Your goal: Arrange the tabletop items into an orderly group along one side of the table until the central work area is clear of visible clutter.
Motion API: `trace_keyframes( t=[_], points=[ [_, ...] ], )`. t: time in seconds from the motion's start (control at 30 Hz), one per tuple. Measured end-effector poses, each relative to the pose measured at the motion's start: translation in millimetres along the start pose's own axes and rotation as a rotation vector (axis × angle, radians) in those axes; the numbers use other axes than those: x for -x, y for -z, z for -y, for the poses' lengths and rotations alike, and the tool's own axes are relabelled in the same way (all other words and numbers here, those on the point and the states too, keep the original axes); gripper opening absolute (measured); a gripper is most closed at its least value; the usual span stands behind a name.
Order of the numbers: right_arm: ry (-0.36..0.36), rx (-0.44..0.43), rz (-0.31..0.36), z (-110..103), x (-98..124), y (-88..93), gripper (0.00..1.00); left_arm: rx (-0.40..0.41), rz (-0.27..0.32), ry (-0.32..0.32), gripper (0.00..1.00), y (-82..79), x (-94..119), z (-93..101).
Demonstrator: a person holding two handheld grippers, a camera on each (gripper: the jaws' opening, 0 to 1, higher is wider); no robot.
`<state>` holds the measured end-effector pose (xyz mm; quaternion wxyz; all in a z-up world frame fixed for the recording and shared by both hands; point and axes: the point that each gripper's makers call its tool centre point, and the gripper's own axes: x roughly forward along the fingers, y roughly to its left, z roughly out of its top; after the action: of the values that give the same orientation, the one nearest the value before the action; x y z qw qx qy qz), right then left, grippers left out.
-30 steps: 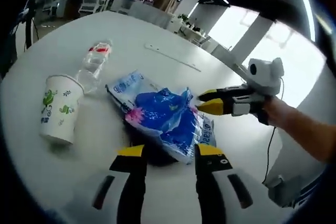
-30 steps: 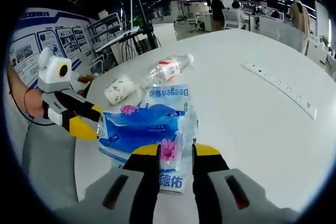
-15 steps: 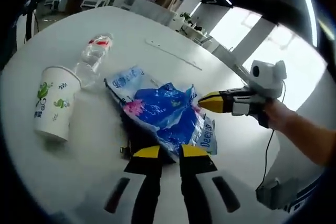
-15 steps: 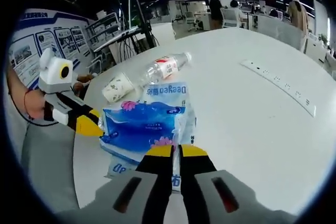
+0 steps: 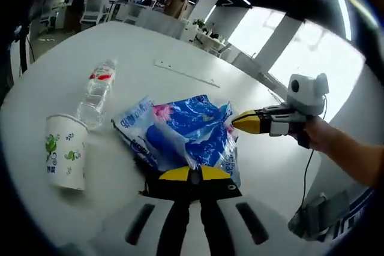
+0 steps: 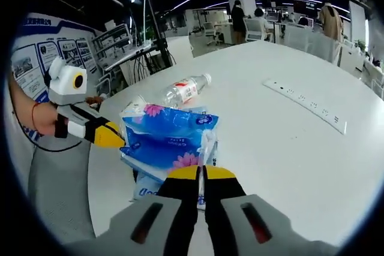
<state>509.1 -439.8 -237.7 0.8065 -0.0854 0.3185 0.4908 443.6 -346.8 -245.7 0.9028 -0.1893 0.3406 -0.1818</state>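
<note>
A blue plastic-wrapped tissue pack (image 5: 189,127) is held up off the white table (image 5: 150,46) between both grippers. My left gripper (image 5: 191,175) is shut on the wrapper's near edge. In the left gripper view my right gripper (image 5: 235,123) comes in from the right, pinching the pack's far end. In the right gripper view the same tissue pack (image 6: 168,139) stands ahead, my right gripper (image 6: 201,172) shut on a fold of its wrapper, and my left gripper (image 6: 113,138) meets its left end. A flatter blue-and-white pack (image 5: 132,123) lies underneath.
A paper cup (image 5: 64,160) with green prints stands at the left. A clear water bottle (image 5: 96,88) with a red label lies beyond it, also the bottle (image 6: 180,91) behind the pack. A long white power strip (image 6: 306,105) lies farther out. Office desks and people stand beyond.
Both grippers went from open to shut on the tissue pack's wrapper. The pack has risen and tilted up off the flatter pack below it.
</note>
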Motion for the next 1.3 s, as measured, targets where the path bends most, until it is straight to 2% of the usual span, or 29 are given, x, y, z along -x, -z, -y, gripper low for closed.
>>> trace_keyframes(
  t=[0.13, 0.3, 0.57, 0.73, 0.93, 1.1, 1.3],
  points=[
    [0.058, -0.021, 0.048, 11.6, 18.4, -8.9, 0.00, -0.060, 0.012, 0.045, 0.00, -20.6, -4.2, 13.5],
    [0.140, -0.060, 0.103, 26.6, 46.1, -15.8, 0.00, -0.169, 0.001, 0.135, 0.00, -45.0, -15.7, 40.3],
    [0.260, -0.119, 0.169, 52.9, 94.3, -14.1, 0.00, -0.264, -0.013, 0.251, 0.00, -68.9, -39.7, 80.0],
    [0.313, -0.145, 0.184, 67.6, 116.0, -6.9, 0.00, -0.307, -0.035, 0.307, 0.00, -74.5, -56.1, 102.3],
    [0.370, -0.162, 0.196, 83.0, 137.2, 1.2, 0.00, -0.345, -0.046, 0.346, 0.00, -82.6, -74.1, 123.8],
    [0.400, -0.176, 0.199, 95.3, 148.2, 8.6, 0.00, -0.357, -0.060, 0.376, 0.00, -84.5, -88.9, 139.5],
    [0.427, -0.201, 0.193, 110.2, 155.1, 19.9, 0.00, -0.362, -0.076, 0.388, 0.00, -80.9, -104.0, 149.0]
  ],
)
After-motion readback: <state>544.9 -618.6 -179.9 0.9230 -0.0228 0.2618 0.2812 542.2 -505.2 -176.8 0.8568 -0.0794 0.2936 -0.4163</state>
